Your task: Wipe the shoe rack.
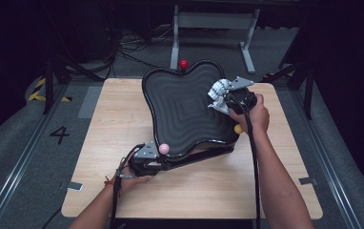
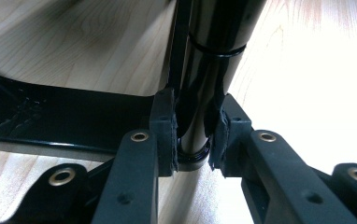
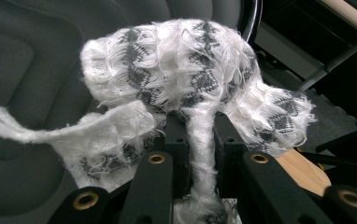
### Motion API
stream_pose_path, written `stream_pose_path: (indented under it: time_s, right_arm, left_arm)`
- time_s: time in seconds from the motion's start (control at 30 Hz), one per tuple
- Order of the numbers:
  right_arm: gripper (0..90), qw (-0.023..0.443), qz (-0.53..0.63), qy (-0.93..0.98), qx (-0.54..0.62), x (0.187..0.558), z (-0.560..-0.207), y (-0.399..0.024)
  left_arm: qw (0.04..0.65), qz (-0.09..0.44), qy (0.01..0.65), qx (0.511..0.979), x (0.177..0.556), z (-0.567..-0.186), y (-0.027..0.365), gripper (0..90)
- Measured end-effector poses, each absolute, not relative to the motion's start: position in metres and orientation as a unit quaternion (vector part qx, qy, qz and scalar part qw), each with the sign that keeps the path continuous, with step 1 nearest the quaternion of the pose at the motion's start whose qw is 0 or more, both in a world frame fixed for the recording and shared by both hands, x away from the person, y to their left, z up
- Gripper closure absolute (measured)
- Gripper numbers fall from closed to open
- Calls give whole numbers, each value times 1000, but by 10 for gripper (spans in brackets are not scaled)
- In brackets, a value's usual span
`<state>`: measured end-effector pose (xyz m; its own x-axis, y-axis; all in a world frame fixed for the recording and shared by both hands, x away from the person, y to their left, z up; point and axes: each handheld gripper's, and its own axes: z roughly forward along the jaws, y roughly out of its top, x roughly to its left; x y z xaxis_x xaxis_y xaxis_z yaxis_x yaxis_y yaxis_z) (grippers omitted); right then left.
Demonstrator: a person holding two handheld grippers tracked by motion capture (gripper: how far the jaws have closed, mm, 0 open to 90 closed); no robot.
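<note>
- The tray (image 1: pixel 180 105) is black, its surface marked with concentric stepped ridges.
- The cloth (image 3: pixel 186 79) on the tray's right edge is white with a grey zigzag pattern and frayed edges.
- The bench (image 1: pixel 123 124) under the tray is pale wood grain.
- Knobs at the tray's rim: red (image 1: pixel 184 64), pink (image 1: pixel 164 149), yellow (image 1: pixel 238 129).
- The fingers (image 3: pixel 176 140) are black.

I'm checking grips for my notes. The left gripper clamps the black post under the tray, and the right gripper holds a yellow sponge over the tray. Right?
Not quite. The right gripper holds a white and grey cloth, not a sponge, as the right gripper view shows. The left gripper does clamp the black post under the tray.
</note>
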<state>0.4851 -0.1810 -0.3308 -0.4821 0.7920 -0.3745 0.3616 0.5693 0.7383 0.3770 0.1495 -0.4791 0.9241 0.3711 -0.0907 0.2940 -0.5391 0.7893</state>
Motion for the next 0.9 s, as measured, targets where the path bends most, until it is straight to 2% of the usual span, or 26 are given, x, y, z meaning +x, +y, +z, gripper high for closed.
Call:
stream_pose_path:
  time_s: [0.33,0.63,0.9]
  right_arm:
    - [798,366,297,808,353,489,-331,-173]
    - [796,361,309,813,336,494,-327,-150]
    - [796,356,314,830,292,487,-325,-105]
  left_arm:
    - [441,44,188,876,377,-479,149,732]
    - [441,42,187,877,378,-479,149,732]
    - [441,38,188,877,378,-479,150,731]
